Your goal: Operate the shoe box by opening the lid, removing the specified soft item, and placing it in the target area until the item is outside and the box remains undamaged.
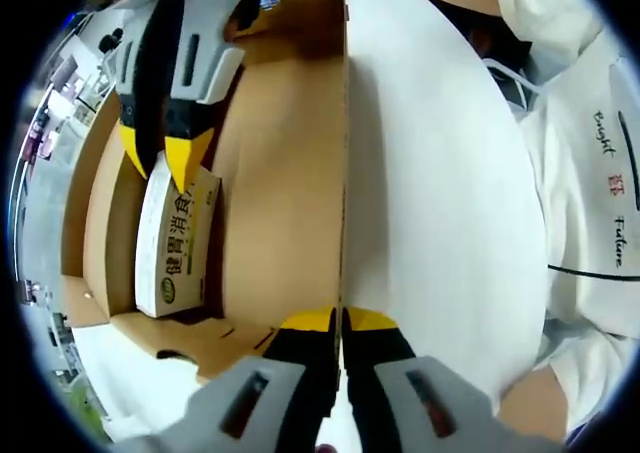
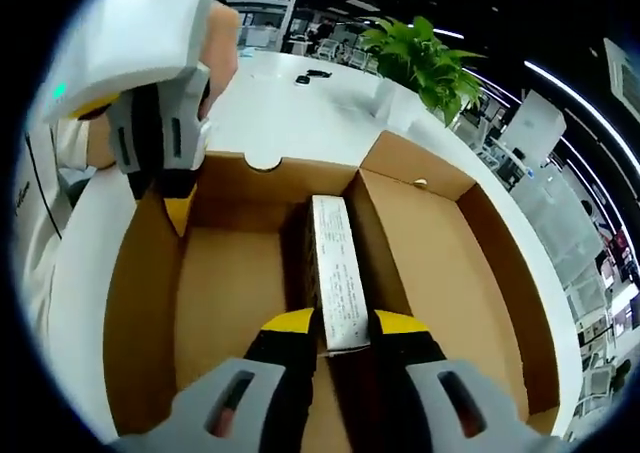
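**Lid held open, packet in your right jaws**

The white table [image 2: 290, 113] carries the open cardboard shoe box [image 2: 230, 303], which reaches close to the table's near edge by your body. Your left gripper [image 1: 341, 318] is pinched almost fully closed on the thin edge of the raised lid [image 1: 440, 203], holding it upright beside the box. Inside the box, the small white printed packet [image 2: 335, 273] lies lengthwise along the floor near the middle. Your right gripper [image 2: 344, 323] has its jaws narrowed onto the packet's near end, one yellow tip on each side.
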`<state>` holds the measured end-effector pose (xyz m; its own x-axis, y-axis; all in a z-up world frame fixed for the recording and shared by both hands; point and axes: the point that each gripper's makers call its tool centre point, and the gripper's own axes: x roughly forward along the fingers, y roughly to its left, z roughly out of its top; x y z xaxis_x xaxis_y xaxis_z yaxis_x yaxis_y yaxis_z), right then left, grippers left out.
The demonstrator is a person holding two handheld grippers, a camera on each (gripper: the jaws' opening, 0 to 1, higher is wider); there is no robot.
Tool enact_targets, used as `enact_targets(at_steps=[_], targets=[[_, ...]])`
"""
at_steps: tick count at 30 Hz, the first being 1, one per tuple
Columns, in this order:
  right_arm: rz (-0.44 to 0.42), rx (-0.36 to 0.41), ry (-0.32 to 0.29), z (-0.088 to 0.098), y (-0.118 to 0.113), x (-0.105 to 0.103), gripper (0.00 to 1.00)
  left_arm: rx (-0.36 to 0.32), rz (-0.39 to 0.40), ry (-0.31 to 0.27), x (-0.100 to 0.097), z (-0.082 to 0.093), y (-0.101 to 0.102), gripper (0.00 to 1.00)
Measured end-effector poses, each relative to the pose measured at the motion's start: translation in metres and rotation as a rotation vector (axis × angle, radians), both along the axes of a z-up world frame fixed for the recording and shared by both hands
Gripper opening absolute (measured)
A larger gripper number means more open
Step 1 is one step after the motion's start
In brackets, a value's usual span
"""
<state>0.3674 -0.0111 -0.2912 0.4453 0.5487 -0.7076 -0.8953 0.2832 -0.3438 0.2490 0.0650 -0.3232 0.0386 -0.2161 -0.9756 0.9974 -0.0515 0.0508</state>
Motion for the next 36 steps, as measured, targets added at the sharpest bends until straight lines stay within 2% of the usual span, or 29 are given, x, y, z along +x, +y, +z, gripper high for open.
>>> enact_targets(at_steps=[9,16,30,36], targets=[[0.020,-0.050,-0.001,0.001,-0.010,-0.009,0.18,0.010,0.009,-0.003,0.000,0.000,0.000,0.02],[0.008,-0.053,0.011,0.001,-0.022,-0.013,0.18,0.012,0.011,-0.003,0.001,0.001,0.000,0.02],[0.000,-0.133,0.074,0.001,-0.067,-0.031,0.18,0.014,0.012,-0.005,0.002,0.001,0.000,0.02],[0.024,-0.181,0.070,0.000,-0.082,-0.036,0.18,0.014,0.012,-0.005,0.002,0.001,-0.001,0.02]])
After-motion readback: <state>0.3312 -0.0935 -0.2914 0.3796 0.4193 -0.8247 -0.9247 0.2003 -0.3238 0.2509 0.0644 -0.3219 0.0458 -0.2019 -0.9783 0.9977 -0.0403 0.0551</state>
